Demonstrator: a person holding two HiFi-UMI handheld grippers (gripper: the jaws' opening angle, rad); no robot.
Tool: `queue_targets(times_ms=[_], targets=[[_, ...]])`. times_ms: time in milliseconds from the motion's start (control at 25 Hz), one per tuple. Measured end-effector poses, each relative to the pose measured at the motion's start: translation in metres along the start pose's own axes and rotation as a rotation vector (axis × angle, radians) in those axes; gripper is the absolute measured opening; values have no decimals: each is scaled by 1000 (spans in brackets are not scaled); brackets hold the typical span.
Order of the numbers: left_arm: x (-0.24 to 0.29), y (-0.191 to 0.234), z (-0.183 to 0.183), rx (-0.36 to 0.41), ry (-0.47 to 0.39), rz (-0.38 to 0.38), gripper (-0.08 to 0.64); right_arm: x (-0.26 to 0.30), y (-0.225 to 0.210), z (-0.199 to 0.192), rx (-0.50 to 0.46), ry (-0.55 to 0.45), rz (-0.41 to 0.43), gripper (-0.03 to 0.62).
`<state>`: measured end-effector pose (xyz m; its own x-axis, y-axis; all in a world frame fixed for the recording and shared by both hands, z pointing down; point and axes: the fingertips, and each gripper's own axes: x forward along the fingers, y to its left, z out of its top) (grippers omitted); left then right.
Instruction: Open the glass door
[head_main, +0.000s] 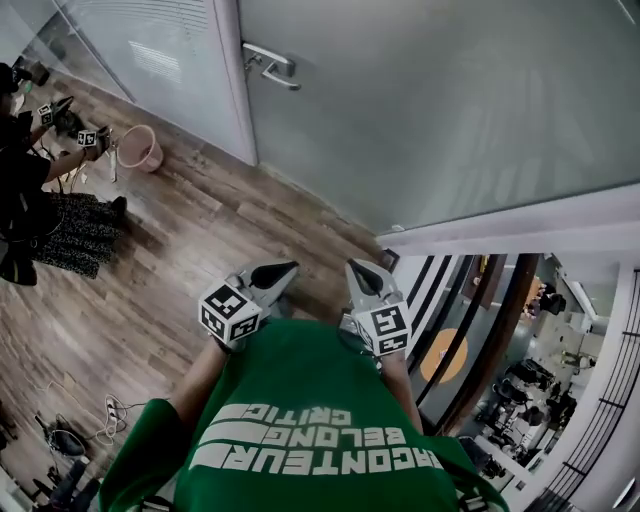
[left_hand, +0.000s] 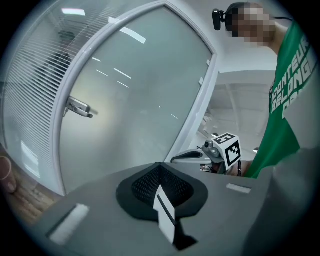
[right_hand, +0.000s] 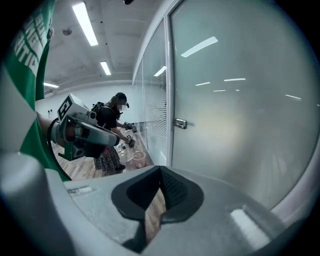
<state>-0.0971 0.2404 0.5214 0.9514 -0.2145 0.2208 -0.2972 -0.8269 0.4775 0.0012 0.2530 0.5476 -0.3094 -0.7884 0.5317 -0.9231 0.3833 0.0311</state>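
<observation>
Ahead of both claws and off to their left, the glass door (head_main: 430, 100) looks shut, its frosted pane flush with the white frame (head_main: 232, 80). Its lever handle (head_main: 270, 65) sits at the door's left edge, well apart from either claw, and nothing touches it. The hinges (left_hand: 207, 62) lie on the opposite edge, to the right of the claws, so the handle side is probably the one that swings.

The left claw (head_main: 283, 269) and right claw (head_main: 358, 268) are held side by side, close in front of the person's green shirt (head_main: 310, 400). Both point toward the door and a little downward. Each has its jaws drawn together with nothing between them, and only a thin slit shows in each gripper view. That suits the stage as I judge it: the task is barely begun, there is nothing to carry, and the claws are tucked in during the approach.

The handle lies nearer the left claw's side, so reaching it would take a long stretch forward and left. Whichever claw goes would need to spread its jaws to grip the lever.

Farther left of the left claw, a pink bucket (head_main: 140, 148) and another person (head_main: 30, 200) sit on the wooden floor (head_main: 180, 260), beside the partition (head_main: 150, 50) and clear of the door.
</observation>
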Motion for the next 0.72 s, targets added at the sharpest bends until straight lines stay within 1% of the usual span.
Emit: queue_targets(times_ms=[200, 400, 600, 720], targets=[[-21, 47, 21, 3, -59, 61, 17, 61, 16, 33, -51, -20, 83, -6], [-44, 83, 38, -27, -108, 138, 17, 95, 31, 61, -94, -21, 146, -6], [-37, 119, 51, -64, -123, 207, 17, 132, 5, 75, -99, -8, 200, -6], [-22, 149, 58, -86, -119, 271, 17, 164, -20, 80, -116, 6, 245, -6]])
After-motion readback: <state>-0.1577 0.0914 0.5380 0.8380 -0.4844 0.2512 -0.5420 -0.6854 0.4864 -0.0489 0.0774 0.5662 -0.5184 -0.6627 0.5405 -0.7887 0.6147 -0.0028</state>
